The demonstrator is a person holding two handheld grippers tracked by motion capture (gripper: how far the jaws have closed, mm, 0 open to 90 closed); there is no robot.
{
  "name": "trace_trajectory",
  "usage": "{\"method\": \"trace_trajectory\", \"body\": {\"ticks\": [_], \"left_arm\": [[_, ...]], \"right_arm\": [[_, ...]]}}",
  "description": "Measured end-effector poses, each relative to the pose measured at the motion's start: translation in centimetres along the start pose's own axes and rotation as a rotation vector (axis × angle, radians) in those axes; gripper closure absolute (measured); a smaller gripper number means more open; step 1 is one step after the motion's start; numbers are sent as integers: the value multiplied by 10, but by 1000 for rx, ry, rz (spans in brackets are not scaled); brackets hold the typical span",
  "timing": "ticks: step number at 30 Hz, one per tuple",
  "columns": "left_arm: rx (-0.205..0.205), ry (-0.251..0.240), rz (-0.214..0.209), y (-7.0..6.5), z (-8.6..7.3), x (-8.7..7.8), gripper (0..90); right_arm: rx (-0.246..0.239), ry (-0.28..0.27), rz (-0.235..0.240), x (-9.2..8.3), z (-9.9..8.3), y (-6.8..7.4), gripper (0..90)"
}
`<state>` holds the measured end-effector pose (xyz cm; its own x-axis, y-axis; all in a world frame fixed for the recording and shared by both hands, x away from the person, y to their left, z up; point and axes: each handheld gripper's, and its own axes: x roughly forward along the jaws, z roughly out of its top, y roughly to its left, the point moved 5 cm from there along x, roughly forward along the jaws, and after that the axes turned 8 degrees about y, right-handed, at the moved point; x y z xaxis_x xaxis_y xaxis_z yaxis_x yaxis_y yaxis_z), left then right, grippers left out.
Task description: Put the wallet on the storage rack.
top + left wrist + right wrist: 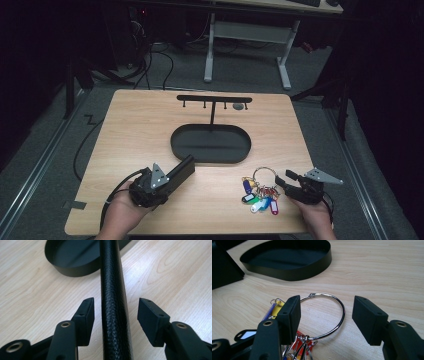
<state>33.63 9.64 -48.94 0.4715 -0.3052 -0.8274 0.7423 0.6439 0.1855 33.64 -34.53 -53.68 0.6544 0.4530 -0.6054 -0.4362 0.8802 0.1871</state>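
**Ana:** Overhead first. Where do the keys lie from each hand?

**Ben:** From the high view, the key ring with its bunch of coloured key tags lies on the worktop at about five o'clock from the oval tray. The right gripper sits just beside the bunch, at its three o'clock side, and points towards nine. The left gripper is well apart from the keys, aimed at about two o'clock towards the tray of the key stand. So the right hand is nearer by far, I judge.

**Ana:** And the left gripper view?

**Ben:** Its fingers are spread. A long black textured bar runs between them from six to twelve o'clock, but I cannot tell whether they touch it. The tray lies ahead at eleven.

**Ana:** Right gripper view?

**Ben:** Fingers spread wide, pinching nothing. The steel ring lies flat in the gap, its loop arching towards twelve o'clock, and the tags are bunched at seven, partly under the left finger. The ring's right arc stands nearer the middle of the gap than the right finger. The tray lies beyond at eleven. A grasp of the ring would need the fingers lowered, I reckon.
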Motion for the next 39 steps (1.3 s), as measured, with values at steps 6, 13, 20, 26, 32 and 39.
{"method": "trace_trajectory", "body": {"ticks": [6,13,20,26,32,39], "left_arm": [[-5,5,2,-2,5,-1,485],[84,61,1,-3,8,2,514],[136,136,13,-3,12,6,530],[155,195,27,-5,22,5,537],[154,239,25,-3,30,2,545],[119,304,-32,7,32,2,578]], "right_arm": [[28,-40,-2,-9,2,-5,403],[23,-48,-48,-21,-6,-2,404],[52,-30,-96,-23,-12,-6,404],[27,-6,-88,-18,-14,-3,404],[1,-4,-63,-14,-10,2,404],[-3,-8,-45,-12,-6,2,404]]}}
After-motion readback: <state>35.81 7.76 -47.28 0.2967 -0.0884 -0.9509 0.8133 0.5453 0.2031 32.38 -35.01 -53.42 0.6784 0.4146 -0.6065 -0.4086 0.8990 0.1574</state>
